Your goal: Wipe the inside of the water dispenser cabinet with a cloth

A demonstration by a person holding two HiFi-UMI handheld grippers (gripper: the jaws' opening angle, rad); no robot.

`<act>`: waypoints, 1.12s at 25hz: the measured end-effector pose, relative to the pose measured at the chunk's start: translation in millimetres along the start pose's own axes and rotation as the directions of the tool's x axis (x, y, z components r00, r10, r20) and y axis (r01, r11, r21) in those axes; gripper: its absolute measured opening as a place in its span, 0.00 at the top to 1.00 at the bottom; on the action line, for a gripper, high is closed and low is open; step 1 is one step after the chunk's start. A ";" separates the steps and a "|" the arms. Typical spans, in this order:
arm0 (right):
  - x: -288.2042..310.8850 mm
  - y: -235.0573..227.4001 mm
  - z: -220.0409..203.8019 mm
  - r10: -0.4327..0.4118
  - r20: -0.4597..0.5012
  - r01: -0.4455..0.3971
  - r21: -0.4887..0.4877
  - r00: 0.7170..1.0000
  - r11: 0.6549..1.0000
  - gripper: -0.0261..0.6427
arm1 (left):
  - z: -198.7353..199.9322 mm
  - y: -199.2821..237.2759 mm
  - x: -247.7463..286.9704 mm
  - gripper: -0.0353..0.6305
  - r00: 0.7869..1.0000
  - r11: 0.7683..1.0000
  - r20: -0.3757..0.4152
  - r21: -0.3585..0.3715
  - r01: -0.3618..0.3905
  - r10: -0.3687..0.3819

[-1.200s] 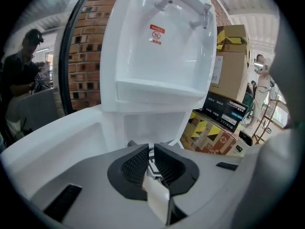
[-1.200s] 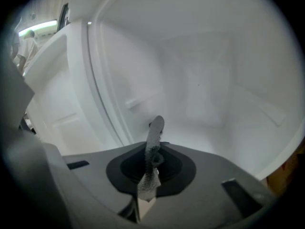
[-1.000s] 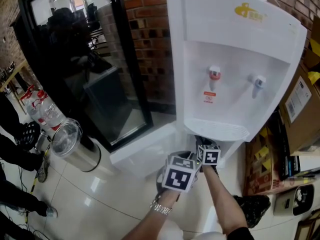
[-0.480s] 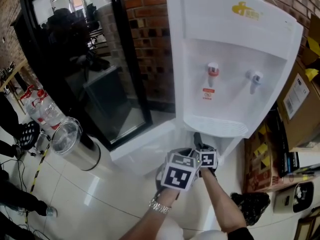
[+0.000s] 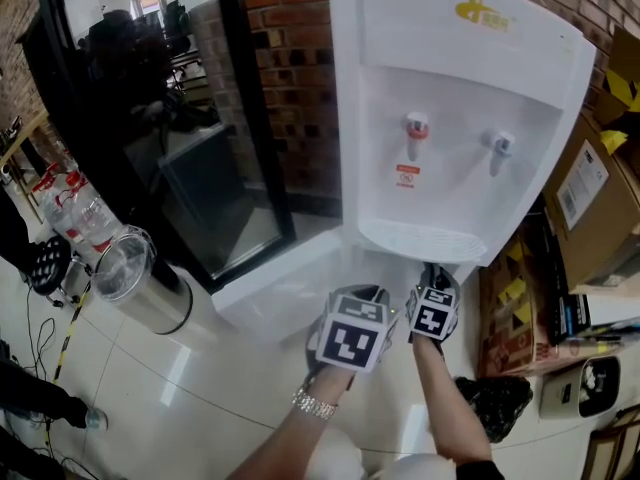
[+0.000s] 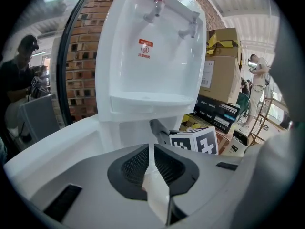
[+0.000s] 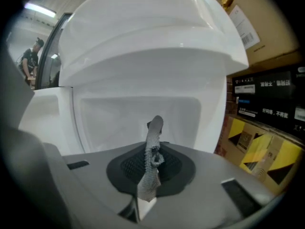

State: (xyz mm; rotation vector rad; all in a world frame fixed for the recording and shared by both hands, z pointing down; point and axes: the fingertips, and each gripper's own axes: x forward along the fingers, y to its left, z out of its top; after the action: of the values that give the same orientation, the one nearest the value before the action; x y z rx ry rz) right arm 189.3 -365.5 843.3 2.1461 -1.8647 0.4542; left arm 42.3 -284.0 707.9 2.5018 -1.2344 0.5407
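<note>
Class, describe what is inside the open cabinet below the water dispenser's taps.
Visible: the cabinet's bare white back and side walls. In front of them hangs the grey cloth, pinched in the right hand-held gripper. Covered: the cabinet floor, hidden behind that gripper's body.

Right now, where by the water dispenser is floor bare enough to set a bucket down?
Bare tile floor lies between the steel bin and the open cabinet door. The cabinet ahead of the right hand-held gripper and its cloth looks empty. Right of the dispenser is crowded: cardboard boxes, a black bag.
</note>
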 end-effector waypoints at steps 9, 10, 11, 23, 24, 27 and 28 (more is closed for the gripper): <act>18.1 -20.4 -91.9 0.021 -0.244 0.007 0.114 0.970 0.993 0.93 | 3.5 -8.6 -3.7 0.89 1.000 1.000 0.008 -0.001 0.013 -0.013; 19.3 -17.3 -107.2 0.037 -0.279 -0.001 0.126 0.960 0.992 0.93 | 4.2 -9.5 -4.4 0.89 1.000 1.000 0.009 0.001 0.014 -0.014; 19.8 -14.4 -119.6 0.048 -0.306 -0.008 0.130 0.951 0.992 0.93 | 4.8 -10.7 -5.1 0.89 1.000 1.000 0.011 0.003 0.016 -0.016; -12.9 -14.2 -2.2 -0.008 -0.017 0.009 0.016 1.000 1.000 0.93 | 9.5 -19.5 -10.8 0.89 0.999 0.999 0.029 -0.004 0.035 -0.035; -10.3 -21.0 -4.7 -0.026 -0.025 0.026 0.022 0.999 0.999 0.93 | 10.0 -20.9 -10.9 0.89 0.999 0.999 0.030 -0.004 0.038 -0.038; -7.1 -39.9 -19.1 -0.059 -0.065 0.060 0.028 0.996 0.998 0.93 | 9.6 -23.5 -11.4 0.89 0.999 0.999 0.030 0.003 0.040 -0.040; -5.5 -44.9 -29.4 -0.062 -0.087 0.065 0.031 0.994 0.997 0.93 | 8.7 -23.0 -11.2 0.89 0.999 0.999 0.028 0.003 0.037 -0.037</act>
State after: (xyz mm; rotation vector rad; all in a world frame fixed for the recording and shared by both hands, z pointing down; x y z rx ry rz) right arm 231.2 -342.6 868.4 2.1638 -1.7500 0.5588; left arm 56.2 -266.3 692.8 2.5376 -1.1954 0.5002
